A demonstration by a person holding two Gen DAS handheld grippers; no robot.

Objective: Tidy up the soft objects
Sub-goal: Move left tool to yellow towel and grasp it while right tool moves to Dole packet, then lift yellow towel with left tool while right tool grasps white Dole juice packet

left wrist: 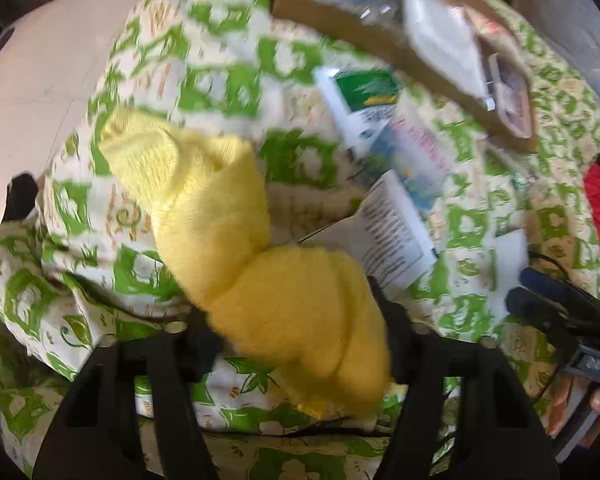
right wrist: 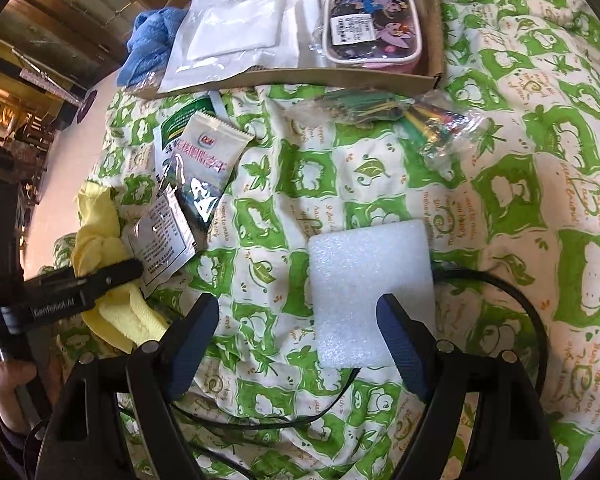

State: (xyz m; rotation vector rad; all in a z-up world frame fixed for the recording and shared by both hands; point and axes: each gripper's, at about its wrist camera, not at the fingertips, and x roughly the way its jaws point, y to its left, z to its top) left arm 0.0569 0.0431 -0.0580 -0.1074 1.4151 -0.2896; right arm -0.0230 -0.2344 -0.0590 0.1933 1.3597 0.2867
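The yellow cloth (left wrist: pixel 268 280) is pinched in the left gripper (left wrist: pixel 296 312), its length running ahead-left, while the box (left wrist: pixel 380 36) sits far ahead-right; the right gripper (right wrist: pixel 300 344) is held wide open, empty, over the foam (right wrist: pixel 364 280).

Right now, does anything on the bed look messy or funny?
Yes. The crinkly clear bag of coloured sticks lies loose on the green-and-white leaf-print quilt, outside the brown cardboard tray. The fluffy blue cloth spills over the tray's left edge.
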